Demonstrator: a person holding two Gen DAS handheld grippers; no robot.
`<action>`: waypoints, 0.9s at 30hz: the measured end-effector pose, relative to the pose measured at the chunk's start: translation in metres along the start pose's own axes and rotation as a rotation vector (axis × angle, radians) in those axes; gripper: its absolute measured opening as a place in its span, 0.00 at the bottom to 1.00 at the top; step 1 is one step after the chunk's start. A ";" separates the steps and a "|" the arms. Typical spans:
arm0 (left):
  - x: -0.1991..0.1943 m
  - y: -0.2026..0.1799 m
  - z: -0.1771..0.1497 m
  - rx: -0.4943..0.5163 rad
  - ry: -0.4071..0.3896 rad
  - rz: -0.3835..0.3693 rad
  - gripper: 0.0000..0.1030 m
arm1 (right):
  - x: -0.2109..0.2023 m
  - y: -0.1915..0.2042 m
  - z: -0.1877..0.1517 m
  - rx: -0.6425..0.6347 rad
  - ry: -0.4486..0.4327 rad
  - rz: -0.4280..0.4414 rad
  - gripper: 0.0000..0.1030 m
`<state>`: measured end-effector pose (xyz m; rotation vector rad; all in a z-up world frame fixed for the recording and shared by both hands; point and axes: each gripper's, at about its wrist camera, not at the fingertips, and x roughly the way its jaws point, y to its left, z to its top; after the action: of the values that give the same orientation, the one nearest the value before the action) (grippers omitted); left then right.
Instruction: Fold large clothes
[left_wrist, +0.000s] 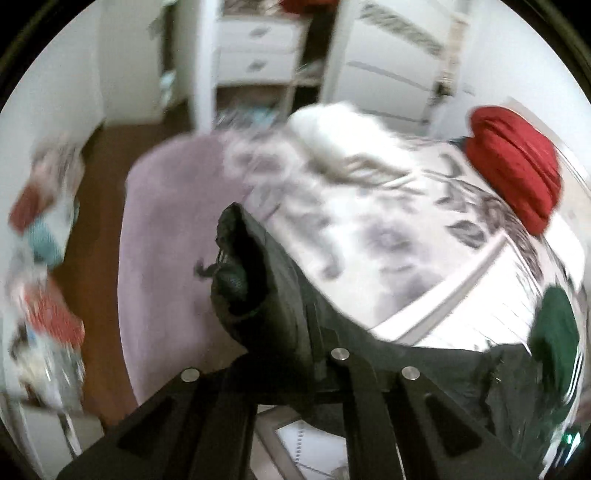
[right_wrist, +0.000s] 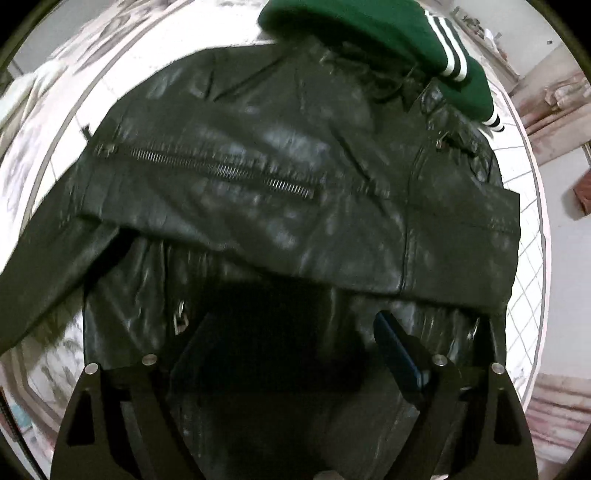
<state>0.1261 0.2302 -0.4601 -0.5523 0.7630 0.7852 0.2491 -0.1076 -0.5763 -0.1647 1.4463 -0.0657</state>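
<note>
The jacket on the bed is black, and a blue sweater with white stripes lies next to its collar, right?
Not quite. In the right wrist view the sweater by the collar of the black jacket is green, not blue. Its white stripes are there, and both lie on the bed.

One black leather jacket (right_wrist: 258, 192), one green garment (right_wrist: 369, 33), two red cushions (left_wrist: 513, 166)

My right gripper (right_wrist: 291, 332) hanging open over the black leather jacket (right_wrist: 280, 177), sleeve folded across its front, green striped garment (right_wrist: 373, 29) touching its collar, patterned bedspread (right_wrist: 48, 110) beneath
</note>
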 end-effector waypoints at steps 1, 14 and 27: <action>-0.005 -0.012 0.006 0.029 -0.012 -0.005 0.01 | 0.000 -0.006 0.001 0.012 0.003 0.014 0.87; -0.085 -0.301 -0.028 0.521 -0.081 -0.401 0.01 | -0.008 -0.156 -0.026 0.223 0.041 0.172 0.87; -0.044 -0.465 -0.285 0.960 0.413 -0.527 0.06 | 0.035 -0.352 -0.088 0.458 0.120 0.172 0.87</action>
<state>0.3592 -0.2609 -0.5249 -0.0141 1.1927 -0.2323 0.1857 -0.4660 -0.5676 0.3429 1.5218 -0.2662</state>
